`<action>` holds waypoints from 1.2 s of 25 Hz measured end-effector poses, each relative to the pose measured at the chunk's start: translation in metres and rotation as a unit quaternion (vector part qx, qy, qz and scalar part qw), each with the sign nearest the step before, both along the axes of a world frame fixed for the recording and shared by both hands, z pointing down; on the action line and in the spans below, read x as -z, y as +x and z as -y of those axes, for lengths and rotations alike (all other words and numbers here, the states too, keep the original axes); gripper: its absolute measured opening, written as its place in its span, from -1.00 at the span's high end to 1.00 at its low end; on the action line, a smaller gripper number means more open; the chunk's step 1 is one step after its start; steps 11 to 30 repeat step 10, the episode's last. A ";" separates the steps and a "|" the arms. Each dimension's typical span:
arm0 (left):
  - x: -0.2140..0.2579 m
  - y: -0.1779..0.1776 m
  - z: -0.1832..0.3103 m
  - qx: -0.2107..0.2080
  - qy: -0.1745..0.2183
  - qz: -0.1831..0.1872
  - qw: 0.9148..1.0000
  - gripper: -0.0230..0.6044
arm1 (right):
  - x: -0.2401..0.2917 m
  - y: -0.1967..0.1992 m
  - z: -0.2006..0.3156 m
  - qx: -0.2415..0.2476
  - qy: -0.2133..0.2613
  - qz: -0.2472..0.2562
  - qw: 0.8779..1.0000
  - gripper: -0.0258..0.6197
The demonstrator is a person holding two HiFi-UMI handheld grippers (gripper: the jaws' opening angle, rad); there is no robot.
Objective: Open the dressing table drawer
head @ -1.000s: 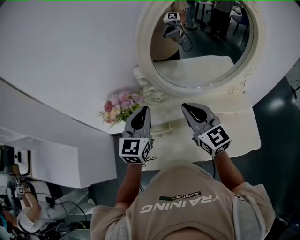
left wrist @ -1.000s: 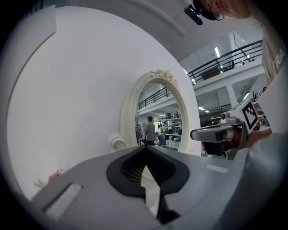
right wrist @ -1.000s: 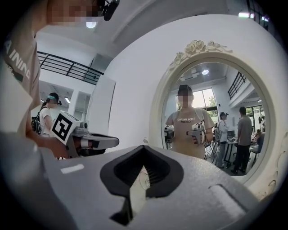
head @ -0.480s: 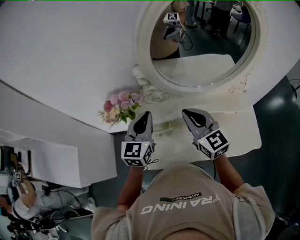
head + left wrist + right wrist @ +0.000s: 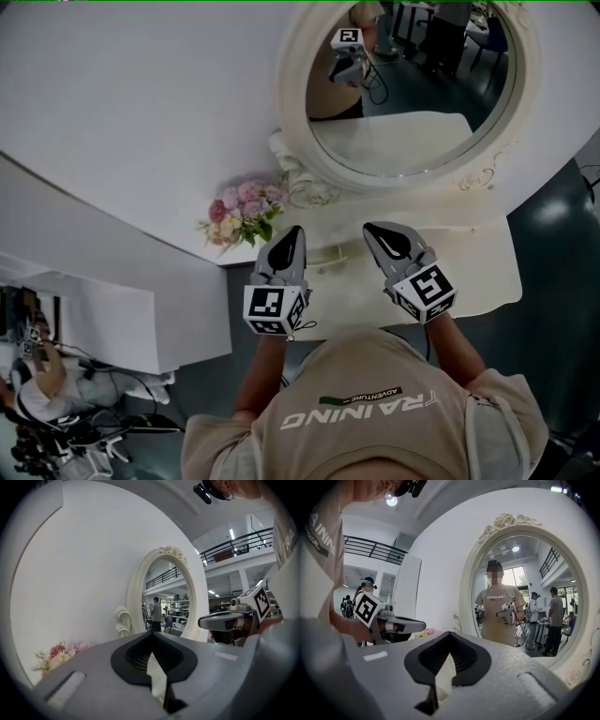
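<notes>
The cream dressing table [image 5: 480,274] stands against a white wall, with a big oval mirror [image 5: 405,86] on it. Its drawer front shows in no view; my body hides the table's near edge. My left gripper [image 5: 292,230] hovers over the table's left part, shut, nothing between its jaws. My right gripper [image 5: 368,228] hovers beside it near the middle, also shut and empty. In the left gripper view the jaws of the left gripper [image 5: 151,634] meet before the mirror [image 5: 165,603]. In the right gripper view the right gripper [image 5: 449,633] faces the mirror [image 5: 525,597], which reflects me.
A bunch of pink flowers [image 5: 242,212] sits at the table's left end, just beyond the left gripper. A white panel [image 5: 112,323] stands at the left, with a seated person [image 5: 33,389] and cables on the floor there. Dark floor [image 5: 562,234] lies right of the table.
</notes>
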State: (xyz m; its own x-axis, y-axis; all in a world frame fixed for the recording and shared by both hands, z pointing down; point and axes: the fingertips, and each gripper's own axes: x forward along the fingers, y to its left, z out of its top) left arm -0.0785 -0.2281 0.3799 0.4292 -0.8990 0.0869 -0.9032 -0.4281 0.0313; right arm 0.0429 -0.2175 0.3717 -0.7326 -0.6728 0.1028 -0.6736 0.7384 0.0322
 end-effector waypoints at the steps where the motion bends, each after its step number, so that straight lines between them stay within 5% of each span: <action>1: 0.000 0.000 0.001 -0.001 0.000 0.000 1.000 0.87 | 0.000 0.000 0.000 -0.001 0.001 0.000 1.000 0.92; 30: -0.004 0.004 0.002 -0.004 -0.005 -0.001 1.000 0.87 | -0.005 0.005 0.001 -0.008 -0.006 -0.003 1.000 0.92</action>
